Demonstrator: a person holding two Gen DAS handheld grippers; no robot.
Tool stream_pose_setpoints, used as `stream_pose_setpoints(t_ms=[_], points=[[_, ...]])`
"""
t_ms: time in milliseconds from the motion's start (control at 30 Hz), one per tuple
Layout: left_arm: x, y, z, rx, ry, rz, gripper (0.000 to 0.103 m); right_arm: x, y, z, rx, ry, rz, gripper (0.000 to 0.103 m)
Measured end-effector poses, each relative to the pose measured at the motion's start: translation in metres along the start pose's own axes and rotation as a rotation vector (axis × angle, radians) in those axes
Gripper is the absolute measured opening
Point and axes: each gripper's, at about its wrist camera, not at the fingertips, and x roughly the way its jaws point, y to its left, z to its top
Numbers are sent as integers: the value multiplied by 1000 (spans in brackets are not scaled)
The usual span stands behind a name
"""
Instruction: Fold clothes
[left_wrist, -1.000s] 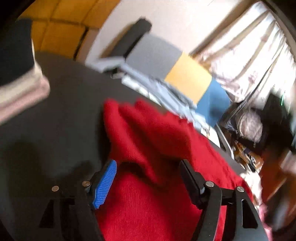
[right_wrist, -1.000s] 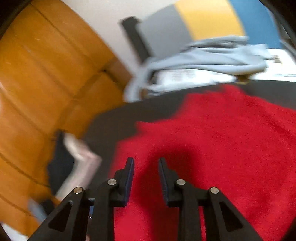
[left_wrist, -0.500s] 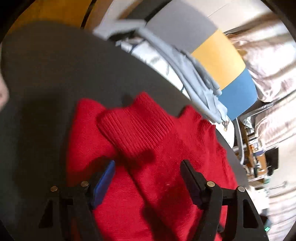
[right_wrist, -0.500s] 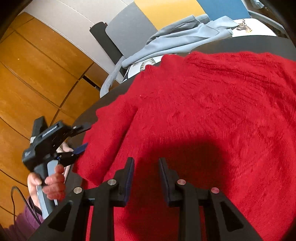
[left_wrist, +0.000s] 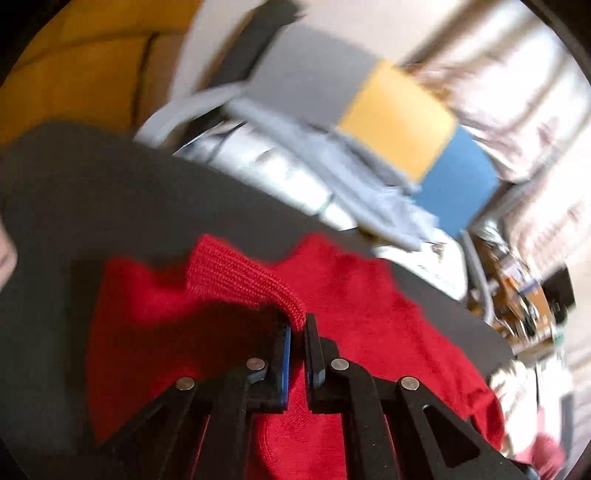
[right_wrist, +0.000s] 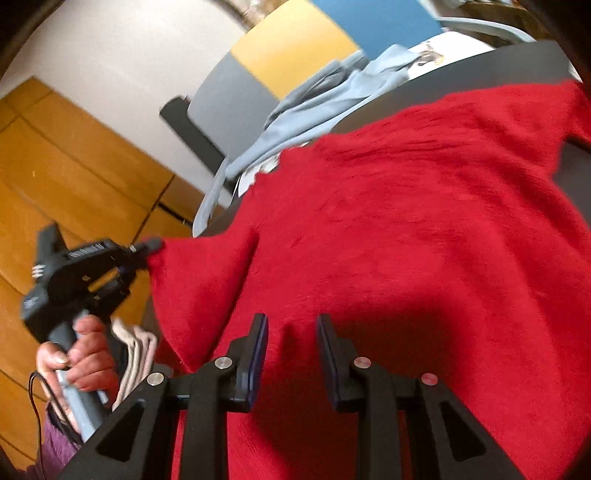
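A red knit sweater (right_wrist: 406, 229) lies spread on a dark grey table (left_wrist: 92, 206). My left gripper (left_wrist: 297, 325) is shut on the sweater's ribbed cuff (left_wrist: 240, 280) and holds the sleeve lifted off the table. It also shows in the right wrist view (right_wrist: 147, 249), pulling the sleeve out to the left. My right gripper (right_wrist: 291, 328) is open, its jaws a little apart, low over the sweater's body with cloth between the fingers.
A light blue garment (right_wrist: 314, 107) lies over a chair with grey, yellow and blue panels (left_wrist: 399, 118) behind the table. A folded beige and dark pile (right_wrist: 133, 354) sits at the table's left edge. Orange wood panels (right_wrist: 74, 166) stand behind.
My left gripper has shut on the red cuff and lifted the sleeve outward. My right gripper stays open over the sweater's body and has barely moved.
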Motion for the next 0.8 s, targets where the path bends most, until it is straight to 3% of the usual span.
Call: stream_pose_setpoints(t_ms=[133, 233, 333, 467, 567, 600, 633, 700, 800], points=[[13, -70, -17, 143, 34, -67, 6, -26, -21, -3, 59, -42, -16, 28], [44, -109, -44, 221, 122, -100, 7, -36, -33, -9, 97, -51, -40, 28], [72, -132, -70, 292, 210, -88, 8, -42, -43, -14, 131, -33, -51, 28], [48, -94, -89, 325, 183, -114, 17, -48, -45, -14, 122, -25, -53, 28], [30, -44, -90, 277, 133, -33, 40, -45, -37, -8, 112, -28, -41, 31], [25, -27, -90, 260, 116, -4, 52, -43, -34, -5, 111, -28, -31, 32], [19, -10, -90, 242, 99, 24, 55, -41, -31, -2, 111, -29, -21, 33], [8, 24, -90, 207, 66, 82, 55, -31, -25, 8, 109, 1, -23, 38], [-9, 74, -90, 154, 15, 167, 55, -20, -16, 21, 99, 19, -47, 38]])
